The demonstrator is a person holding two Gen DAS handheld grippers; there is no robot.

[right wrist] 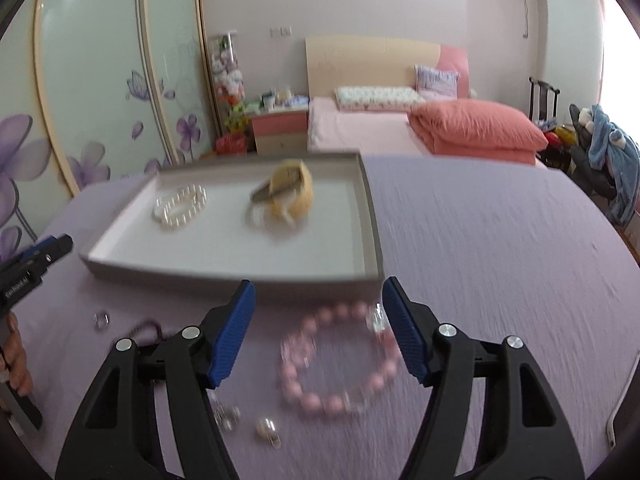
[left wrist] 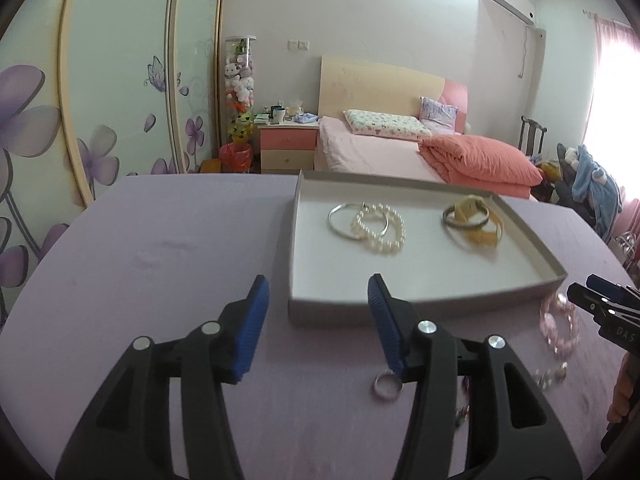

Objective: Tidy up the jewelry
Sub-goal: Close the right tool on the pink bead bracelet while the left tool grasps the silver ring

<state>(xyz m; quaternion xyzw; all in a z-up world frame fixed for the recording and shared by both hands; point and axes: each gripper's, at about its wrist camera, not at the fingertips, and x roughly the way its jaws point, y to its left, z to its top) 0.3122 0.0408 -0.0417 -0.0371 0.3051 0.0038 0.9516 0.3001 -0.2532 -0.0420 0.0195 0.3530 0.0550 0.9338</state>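
The left tongs (left wrist: 316,292) stand spread with nothing between them, over the purple worktop (left wrist: 160,260); a small ring (left wrist: 387,385) lies just under their right finger. Ahead and to their right sits the tray (left wrist: 420,304), holding a pearl bracelet (left wrist: 380,228), a silver bangle (left wrist: 340,220) and a yellow band (left wrist: 480,224). The right tongs (right wrist: 318,300) are spread too, pinching nothing, with a pink bead bracelet (right wrist: 340,360) lying on the worktop between their fingers.
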